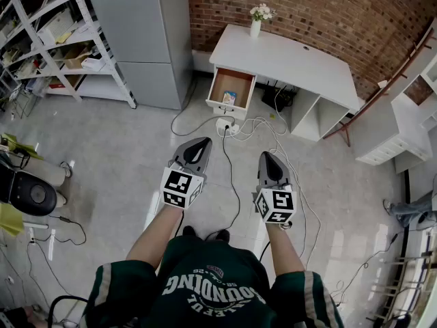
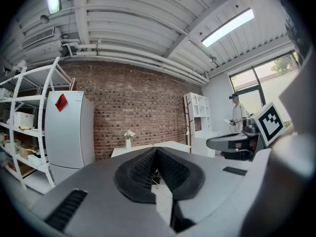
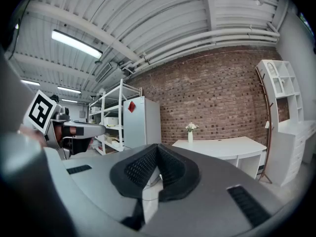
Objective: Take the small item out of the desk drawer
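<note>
While you stand well back from the desk with the left gripper (image 1: 196, 149) and right gripper (image 1: 268, 162) both closed on nothing and held about level, the first hazard is underfoot. Loose cables (image 1: 230, 169) snake across the floor between you and the desk. Snag one with a foot and you could trip, or yank the power strip (image 1: 225, 125) just below the drawer. Farther on, the drawer (image 1: 235, 79) stands open with the small item (image 1: 229, 99) lying toward its near end; go in with the jaws closed and you'll likely shove it deeper. A wide swing over the desk (image 1: 287, 57) could topple the flower vase (image 1: 255, 27) at its far edge.
</note>
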`<state>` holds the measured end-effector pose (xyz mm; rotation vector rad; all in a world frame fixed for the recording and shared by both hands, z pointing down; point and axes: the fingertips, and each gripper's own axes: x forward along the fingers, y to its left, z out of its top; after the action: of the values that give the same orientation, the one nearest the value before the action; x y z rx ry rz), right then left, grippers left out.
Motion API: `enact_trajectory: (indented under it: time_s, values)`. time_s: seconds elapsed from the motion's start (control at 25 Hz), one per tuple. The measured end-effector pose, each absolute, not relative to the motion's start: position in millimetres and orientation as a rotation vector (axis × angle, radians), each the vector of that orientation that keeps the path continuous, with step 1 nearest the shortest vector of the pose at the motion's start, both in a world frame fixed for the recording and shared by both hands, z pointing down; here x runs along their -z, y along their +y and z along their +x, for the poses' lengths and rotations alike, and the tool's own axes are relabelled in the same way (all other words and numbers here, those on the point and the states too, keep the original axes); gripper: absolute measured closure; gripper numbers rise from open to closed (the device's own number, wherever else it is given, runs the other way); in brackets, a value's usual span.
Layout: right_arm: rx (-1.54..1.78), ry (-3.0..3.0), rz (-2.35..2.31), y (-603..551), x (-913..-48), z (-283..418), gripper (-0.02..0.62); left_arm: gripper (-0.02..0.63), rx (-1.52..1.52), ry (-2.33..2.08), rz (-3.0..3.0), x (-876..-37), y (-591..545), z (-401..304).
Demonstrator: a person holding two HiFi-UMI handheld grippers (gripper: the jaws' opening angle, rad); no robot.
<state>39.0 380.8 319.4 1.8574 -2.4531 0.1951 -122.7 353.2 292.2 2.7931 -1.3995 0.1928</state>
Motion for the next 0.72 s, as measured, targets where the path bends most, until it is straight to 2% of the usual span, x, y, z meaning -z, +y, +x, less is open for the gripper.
enact_trajectory:
  time_s: [0.72]
  values:
    - [-0.175, -2.557, 1.777, 390.6, -333.0, 49.3, 0.571, 0.591, -0.184, -1.354, 2.793, -317.4, 360.6, -121.0]
